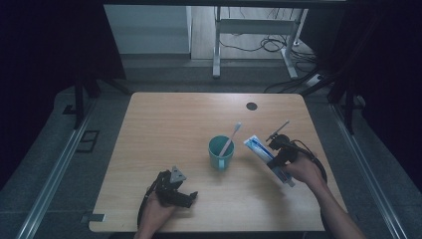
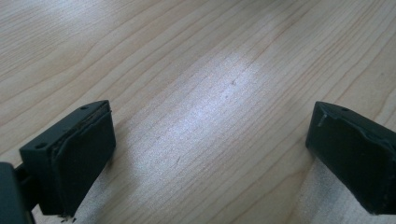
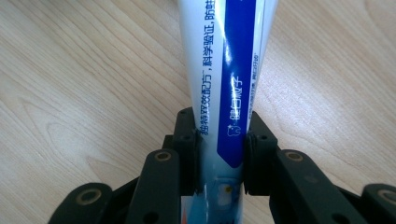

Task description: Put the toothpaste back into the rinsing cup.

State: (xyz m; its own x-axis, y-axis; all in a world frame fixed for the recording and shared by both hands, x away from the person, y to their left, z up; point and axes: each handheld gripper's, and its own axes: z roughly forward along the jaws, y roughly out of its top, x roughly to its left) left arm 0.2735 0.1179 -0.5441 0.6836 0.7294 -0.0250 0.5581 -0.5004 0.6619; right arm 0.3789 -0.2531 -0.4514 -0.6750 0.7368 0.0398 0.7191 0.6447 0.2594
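The right gripper [image 3: 220,140] squeezes a white and blue toothpaste tube [image 3: 229,70] between its two black jaws, holding it over the wooden table [image 1: 164,129], just to the right of the green cup [image 1: 220,152] that has a toothbrush [image 1: 232,135] standing in it. The left gripper [image 2: 210,154] sits low over the bare wood near the front edge with its jaws wide apart and nothing in them. The top end of the tube is cut off in the right gripper view, and its small writing is too tiny to read
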